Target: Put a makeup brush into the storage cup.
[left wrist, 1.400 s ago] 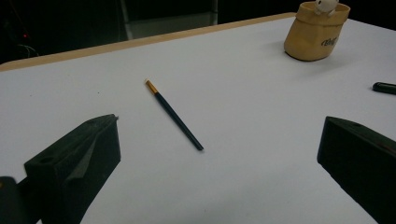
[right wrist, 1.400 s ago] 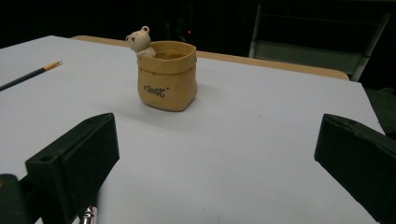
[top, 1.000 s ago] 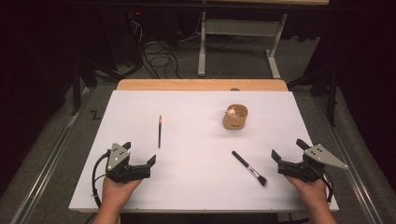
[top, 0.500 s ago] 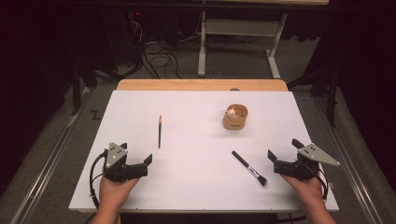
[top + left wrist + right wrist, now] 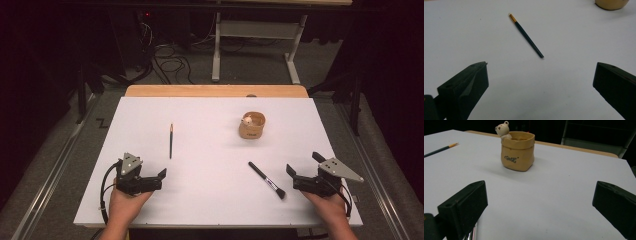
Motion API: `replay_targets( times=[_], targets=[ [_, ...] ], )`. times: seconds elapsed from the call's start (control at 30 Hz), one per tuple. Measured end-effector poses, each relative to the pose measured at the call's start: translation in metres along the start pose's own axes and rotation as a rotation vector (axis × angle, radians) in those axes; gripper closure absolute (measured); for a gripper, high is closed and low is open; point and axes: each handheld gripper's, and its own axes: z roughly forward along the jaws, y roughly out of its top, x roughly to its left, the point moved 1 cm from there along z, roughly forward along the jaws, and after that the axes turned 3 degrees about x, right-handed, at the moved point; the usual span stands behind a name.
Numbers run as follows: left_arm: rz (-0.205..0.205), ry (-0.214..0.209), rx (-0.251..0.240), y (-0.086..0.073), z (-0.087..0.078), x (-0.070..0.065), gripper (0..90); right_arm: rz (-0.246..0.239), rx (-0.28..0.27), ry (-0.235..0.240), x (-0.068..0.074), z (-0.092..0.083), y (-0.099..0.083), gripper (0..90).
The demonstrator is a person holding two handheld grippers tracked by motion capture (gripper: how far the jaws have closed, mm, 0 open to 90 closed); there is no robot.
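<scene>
A dark room with tangled floor cables and a grey-legged frame is seen behind the desk (image 5: 210, 200), whose top is a matt white sheet laid over a wooden board, a strip of which shows along the far edge. A slim dark-green pencil (image 5: 170, 141) is laid flat on the left half, straight and thin, with a brass-coloured ferrule at one end; in the high view its long axis runs nearly straight from near to far, while in the left gripper view it is seen slanting, ferrule end farther away. A makeup brush (image 5: 267, 180) with a black handle and a dark tuft lies on the right half, its axis diagonal, the tuft pointing toward the near right. Farther back on the right a tan, sack-shaped ceramic pot (image 5: 252, 126) stands upright, smooth and glazed, with dark lettering on its side and a small pale bear figure at its rim. The left hand-held gripper (image 5: 161, 177), blocky and black, is held near the front edge with its jaws spread wide and nothing between them, the pencil lying ahead with bare white surface between. The right hand-held gripper (image 5: 291, 176) is likewise held wide apart and empty, just beside the brush's tuft; the pot is seen well ahead of it, unobstructed.
</scene>
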Motion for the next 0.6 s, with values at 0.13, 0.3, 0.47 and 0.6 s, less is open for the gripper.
replay_targets(
  times=[0.13, 0.3, 0.47, 0.6],
  targets=[
    [-0.017, 0.031, 0.032, 0.003, 0.006, 0.0, 1.0, 0.004, 0.007, 0.011, -0.001, -0.003, 0.0, 0.4],
    [-0.002, 0.081, 0.085, 0.015, 0.017, -0.003, 1.0, 0.018, 0.002, 0.014, -0.005, -0.004, 0.0, 0.4],
    [0.006, 0.094, 0.126, 0.02, 0.023, -0.009, 1.1, 0.018, -0.001, 0.017, -0.005, -0.004, 0.0, 0.4],
    [0.0, 0.115, 0.194, 0.021, 0.029, -0.014, 3.0, 0.026, -0.003, 0.016, -0.004, -0.005, 0.0, 0.4]
  ],
)
